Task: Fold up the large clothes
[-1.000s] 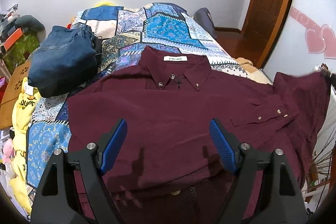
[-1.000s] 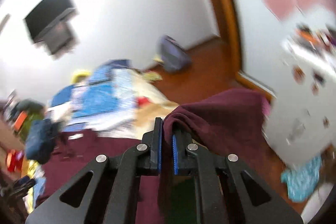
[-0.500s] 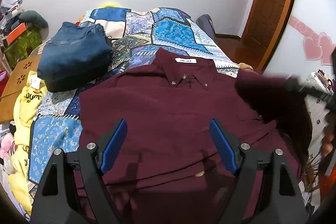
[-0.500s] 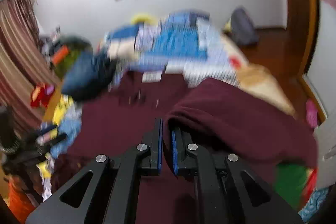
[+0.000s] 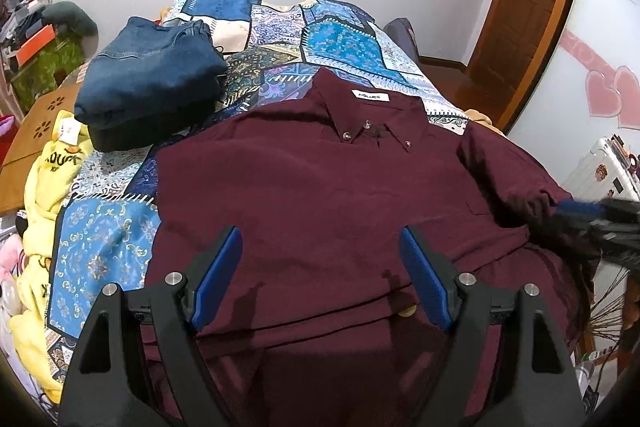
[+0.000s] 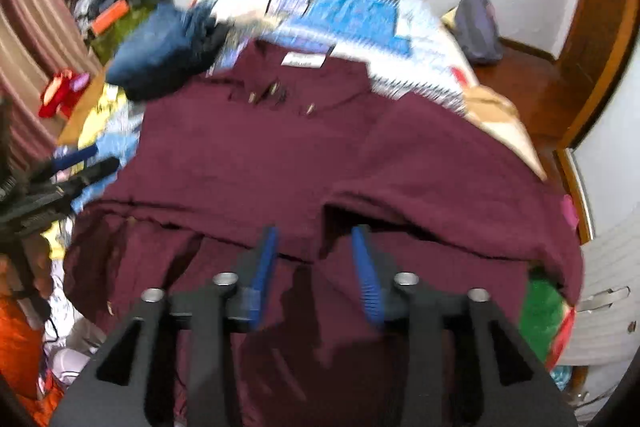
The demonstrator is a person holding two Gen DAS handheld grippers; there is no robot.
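Sleeve [image 6: 440,179] now folded across shirt [image 5: 320,195]; right claw [image 6: 316,251] opening.

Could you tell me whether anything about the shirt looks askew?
Yes. The shirt's right sleeve is folded across the body but lies rumpled, its edge humped up off the front. The left side is folded in straight. No damage shows.

Matt maroon cloth shirt [image 5: 304,195] on patterned quilt [image 5: 344,43] (woven-looking), beside coarse denim jeans [image 5: 152,83].
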